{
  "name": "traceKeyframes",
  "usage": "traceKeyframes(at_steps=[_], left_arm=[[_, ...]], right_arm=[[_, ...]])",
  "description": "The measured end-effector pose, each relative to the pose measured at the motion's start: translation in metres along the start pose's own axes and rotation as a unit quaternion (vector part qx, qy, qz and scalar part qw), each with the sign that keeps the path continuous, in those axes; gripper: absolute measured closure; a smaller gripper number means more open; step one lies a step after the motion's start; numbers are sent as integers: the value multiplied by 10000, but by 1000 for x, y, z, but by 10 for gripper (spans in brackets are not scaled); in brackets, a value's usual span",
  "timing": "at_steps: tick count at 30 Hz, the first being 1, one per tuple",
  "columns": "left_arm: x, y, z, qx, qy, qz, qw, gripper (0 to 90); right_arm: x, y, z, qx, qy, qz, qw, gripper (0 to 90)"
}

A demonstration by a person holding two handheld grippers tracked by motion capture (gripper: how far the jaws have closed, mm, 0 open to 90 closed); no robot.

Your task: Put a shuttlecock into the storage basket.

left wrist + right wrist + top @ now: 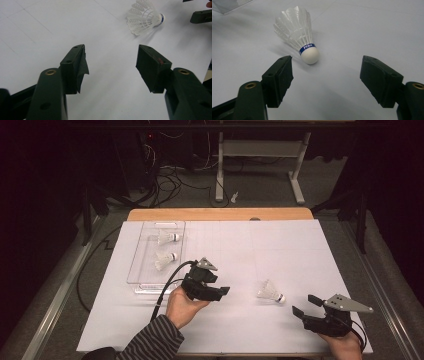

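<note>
A white feathered shuttlecock with a rounded cork nose and a blue band (pixel 270 291) lies on its side on the white paper-covered table (pixel 300 245), between the two hand-held tools and touching neither. The right gripper (pixel 304 305) rests low at the near right corner, its jaws spread wide and pointed at the shuttlecock; in the right gripper view the cork nose (pixel 310 55) sits just ahead of the left-hand pad, off the centre line of the gap. The left gripper (pixel 223 291) hangs near the table's middle, jaws also apart and holding nothing, with the shuttlecock (pixel 143 17) well ahead of it. At the far left a clear plastic tray (pixel 134 270) already holds two more white shuttlecocks (pixel 166 238) (pixel 164 261).

The work in hand looks like gathering the loose shuttlecock into that tray, probably with the right gripper, which is nearer. Several things could spoil the pick. Because the nose sits off centre, one pad may reach it first and nudge it away — a shuttlecock on its side rolls in an arc round its nose. Closing on the feather skirt rather than the cork could crush or bend the feathers. A light object like this may also slip out during the long carry across to the tray — or land on the two already inside.
</note>
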State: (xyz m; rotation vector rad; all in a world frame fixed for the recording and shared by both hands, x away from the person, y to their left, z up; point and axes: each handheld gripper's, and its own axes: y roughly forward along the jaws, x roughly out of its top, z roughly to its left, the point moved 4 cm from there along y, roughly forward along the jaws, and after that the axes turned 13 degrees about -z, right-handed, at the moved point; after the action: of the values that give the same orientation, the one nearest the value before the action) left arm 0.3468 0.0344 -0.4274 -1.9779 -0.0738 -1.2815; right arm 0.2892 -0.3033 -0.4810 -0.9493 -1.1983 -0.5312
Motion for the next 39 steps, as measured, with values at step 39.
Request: traceKeyframes(at_steps=[39], left_arm=[[13, 28, -11, -221, 266, 288, 9990, 410]], right_arm=[[0, 0, 0, 1, 12, -4, 10000, 268]])
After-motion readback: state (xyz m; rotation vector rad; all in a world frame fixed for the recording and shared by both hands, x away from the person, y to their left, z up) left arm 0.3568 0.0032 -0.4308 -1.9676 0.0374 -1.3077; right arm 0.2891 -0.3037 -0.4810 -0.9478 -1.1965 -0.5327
